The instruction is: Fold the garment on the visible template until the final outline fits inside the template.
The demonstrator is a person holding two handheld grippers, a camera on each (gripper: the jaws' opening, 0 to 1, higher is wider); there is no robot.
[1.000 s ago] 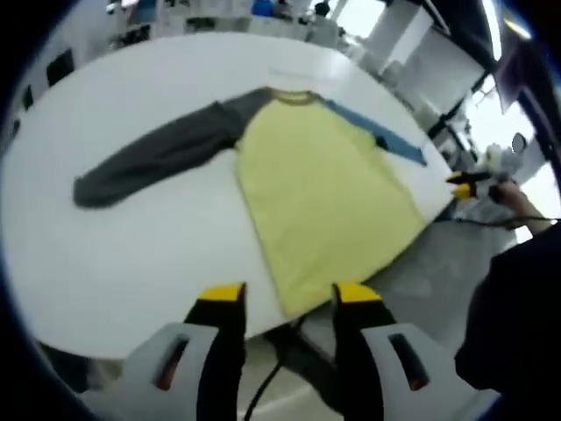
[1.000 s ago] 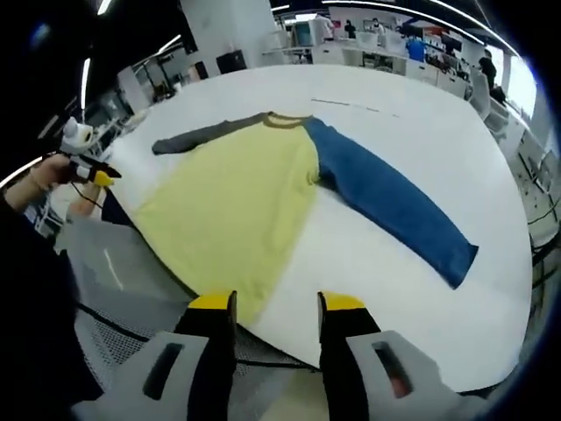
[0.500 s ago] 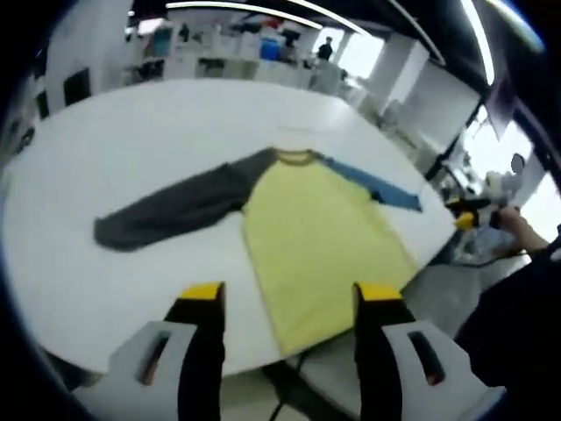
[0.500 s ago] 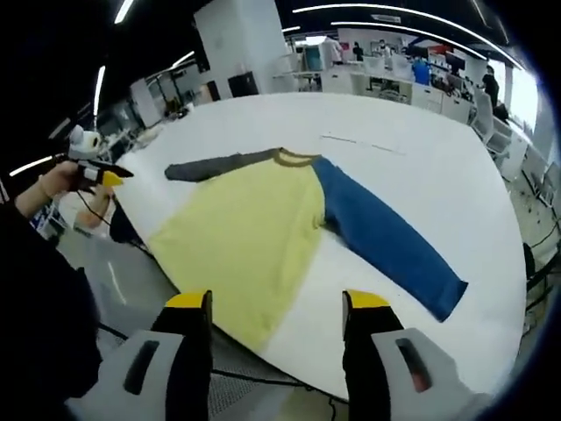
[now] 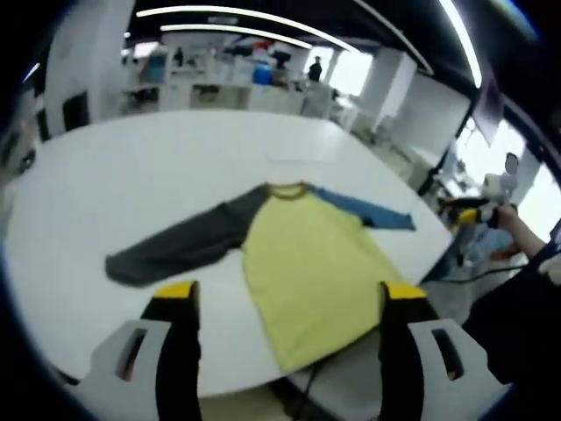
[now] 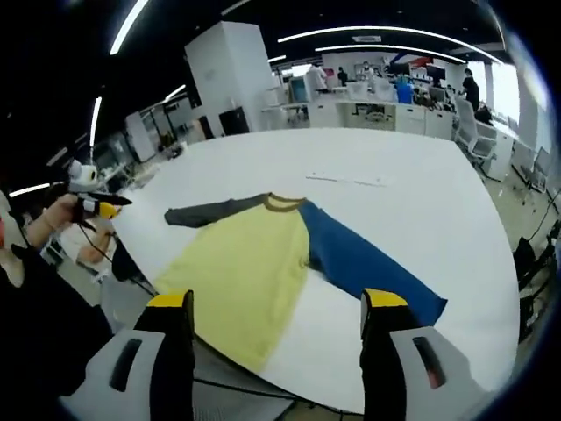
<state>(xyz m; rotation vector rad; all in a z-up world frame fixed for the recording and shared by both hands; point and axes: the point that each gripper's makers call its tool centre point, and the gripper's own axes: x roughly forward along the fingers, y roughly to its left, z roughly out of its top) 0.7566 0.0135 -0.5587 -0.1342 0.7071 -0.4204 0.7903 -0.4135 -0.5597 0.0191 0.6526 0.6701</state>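
Shirt (image 5: 298, 263) lies flat ahead of my claws (image 5: 287, 296) (image 6: 275, 303), both spread apart and empty, ready for folding.

Ceiling light strips (image 6: 377, 33) are glowing over an open office. Desks (image 6: 386, 92) and a white cabinet (image 6: 219, 74) are standing behind the white table (image 6: 412, 189); bright windows (image 5: 513, 189), possibly, are lighting one side.

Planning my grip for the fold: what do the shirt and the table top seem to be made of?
The shirt looks like soft, matte knit fabric: it lies limp and flat, its sleeves rumpled. The table looks like a hard, smooth white surface, perhaps laminate, with a faint sheen; the exact material is unclear.
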